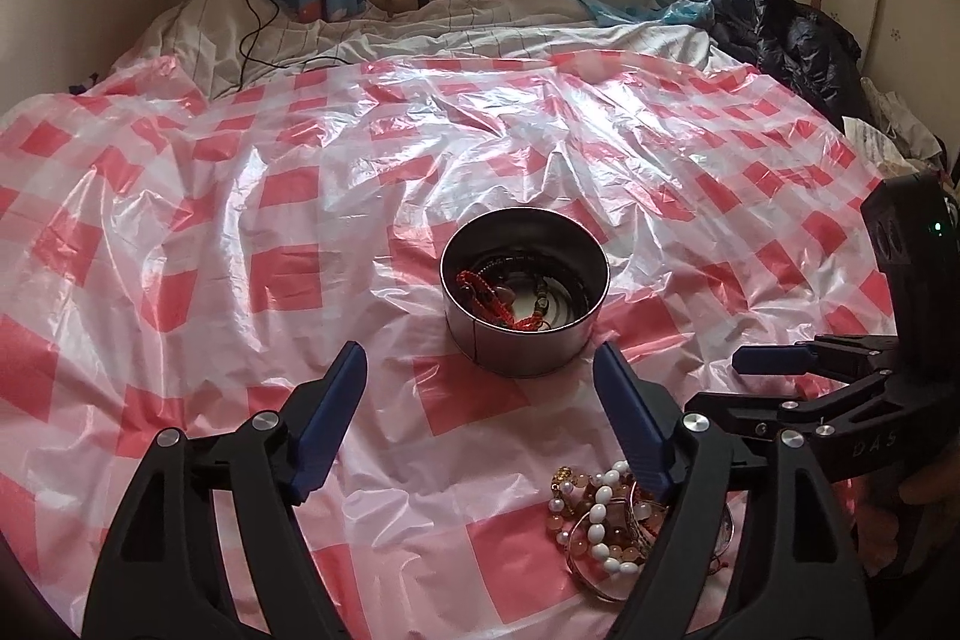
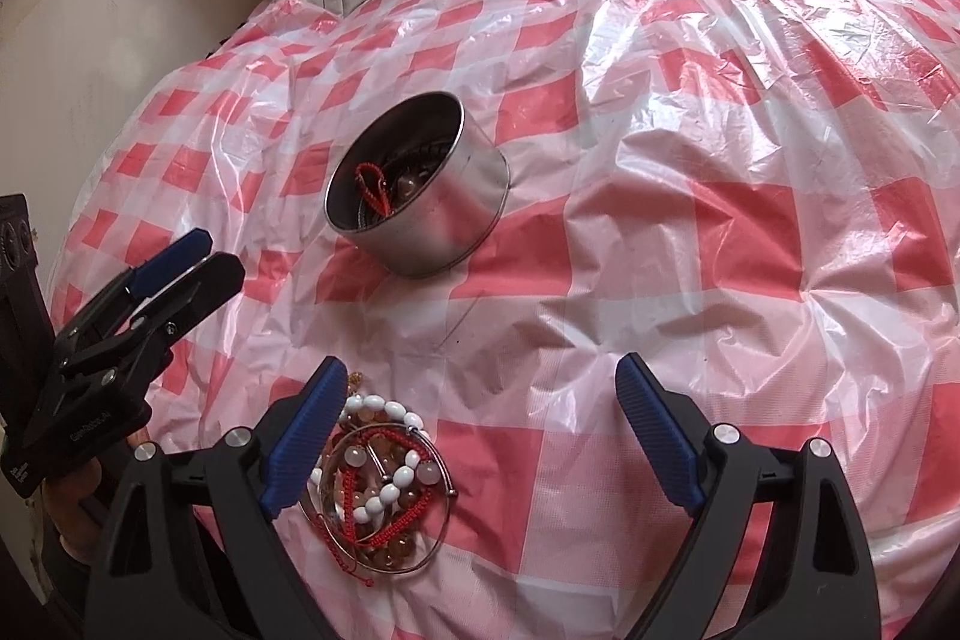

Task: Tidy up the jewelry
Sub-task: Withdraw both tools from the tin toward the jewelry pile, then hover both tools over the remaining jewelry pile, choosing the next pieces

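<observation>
A round metal tin stands on the checked sheet and holds a red cord bracelet and dark beads. A pile of loose jewelry lies nearer me: white and amber bead bracelets, red cords and a thin metal bangle. My left gripper is open just short of the tin, with nothing between its fingers; the pile lies under its right finger. My right gripper is open above the sheet, the pile against its left finger. Each gripper shows in the other's view.
A crinkled red-and-white checked plastic sheet covers the bed. Pillows and a black cable lie at the head, a black jacket at the right edge, a wall along the left.
</observation>
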A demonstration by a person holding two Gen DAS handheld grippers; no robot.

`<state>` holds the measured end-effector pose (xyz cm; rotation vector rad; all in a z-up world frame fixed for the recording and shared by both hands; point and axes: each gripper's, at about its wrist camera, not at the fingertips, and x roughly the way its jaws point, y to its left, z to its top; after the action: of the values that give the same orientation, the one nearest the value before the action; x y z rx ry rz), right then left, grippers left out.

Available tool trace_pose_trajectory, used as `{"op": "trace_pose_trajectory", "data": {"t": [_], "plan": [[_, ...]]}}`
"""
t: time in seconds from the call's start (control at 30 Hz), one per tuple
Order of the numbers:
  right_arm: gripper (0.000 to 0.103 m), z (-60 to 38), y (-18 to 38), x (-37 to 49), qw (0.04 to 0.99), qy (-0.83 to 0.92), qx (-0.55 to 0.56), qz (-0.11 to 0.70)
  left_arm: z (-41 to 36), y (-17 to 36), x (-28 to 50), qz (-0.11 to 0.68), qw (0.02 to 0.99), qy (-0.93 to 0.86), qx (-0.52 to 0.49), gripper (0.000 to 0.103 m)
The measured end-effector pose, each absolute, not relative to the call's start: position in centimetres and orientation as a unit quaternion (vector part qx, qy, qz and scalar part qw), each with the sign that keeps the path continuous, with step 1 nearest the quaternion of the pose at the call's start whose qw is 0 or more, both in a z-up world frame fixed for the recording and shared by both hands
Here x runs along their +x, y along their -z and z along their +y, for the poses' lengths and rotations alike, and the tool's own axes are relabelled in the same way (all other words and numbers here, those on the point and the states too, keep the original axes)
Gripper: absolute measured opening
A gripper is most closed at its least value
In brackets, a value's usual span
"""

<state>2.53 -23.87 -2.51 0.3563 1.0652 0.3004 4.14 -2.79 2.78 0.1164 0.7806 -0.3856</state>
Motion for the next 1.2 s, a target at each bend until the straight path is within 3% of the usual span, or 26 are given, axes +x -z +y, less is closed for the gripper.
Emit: {"op": "trace_pose_trajectory", "data": {"t": [0.43, 0.7, 0.83, 1.13, 1.2], "plan": [[0.088, -23.6, 2.7, 2.4, 0.834, -0.145, 0.167, 0.506, -5.4, -3.1, 2.0, 0.328, 0.913, 0.186, 0.156, 0.078], [0.088, -22.3, 1.5, 1.0, 0.835, -0.203, 0.133, 0.494, -1.9, -3.7, 4.0, 0.355, 0.918, 0.173, 0.042, 0.082], [0.091, -18.4, 1.0, -1.4, 0.838, -0.257, 0.022, 0.481, 0.0, -3.1, 4.9, 0.384, 0.908, 0.167, -0.007, 0.082], [0.090, -16.3, 2.8, -2.0, 0.835, -0.247, -0.026, 0.490, -0.7, -2.7, 4.3, 0.387, 0.905, 0.174, 0.024, 0.083], [0.082, -16.5, 2.7, -2.2, 0.837, -0.253, -0.025, 0.485, -0.6, -2.7, 4.3, 0.389, 0.904, 0.175, 0.024, 0.083]]}}
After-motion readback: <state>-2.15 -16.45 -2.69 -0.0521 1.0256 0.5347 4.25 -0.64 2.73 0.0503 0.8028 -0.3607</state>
